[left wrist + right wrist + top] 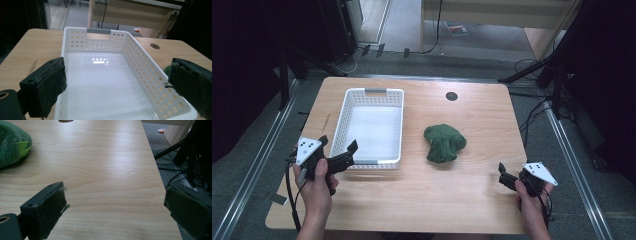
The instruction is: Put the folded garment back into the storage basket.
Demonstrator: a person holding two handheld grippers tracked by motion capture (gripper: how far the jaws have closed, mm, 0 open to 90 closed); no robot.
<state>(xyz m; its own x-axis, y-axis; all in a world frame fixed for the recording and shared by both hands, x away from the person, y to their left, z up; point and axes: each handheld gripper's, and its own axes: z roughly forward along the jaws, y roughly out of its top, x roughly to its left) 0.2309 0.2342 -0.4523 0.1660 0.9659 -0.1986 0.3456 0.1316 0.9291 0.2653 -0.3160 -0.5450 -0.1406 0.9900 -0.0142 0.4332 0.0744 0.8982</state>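
A green plush toy (444, 143) lies on the wooden table, right of centre; its edge shows at the upper left of the right gripper view (11, 143). A white perforated basket (354, 122) stands empty left of centre, and it stretches away from the jaws in the left gripper view (140, 62). My left gripper (338, 146) is open at the basket's near left corner, jaws apart with nothing between them (115, 86). My right gripper (502, 172) is open near the table's front right edge, well apart from the toy (115, 212).
A dark round grommet (451, 96) sits in the table top at the back right. The table's right edge (160, 172) drops to a floor with cables and black stand legs (537, 70). Bare wood lies between the toy and my right gripper.
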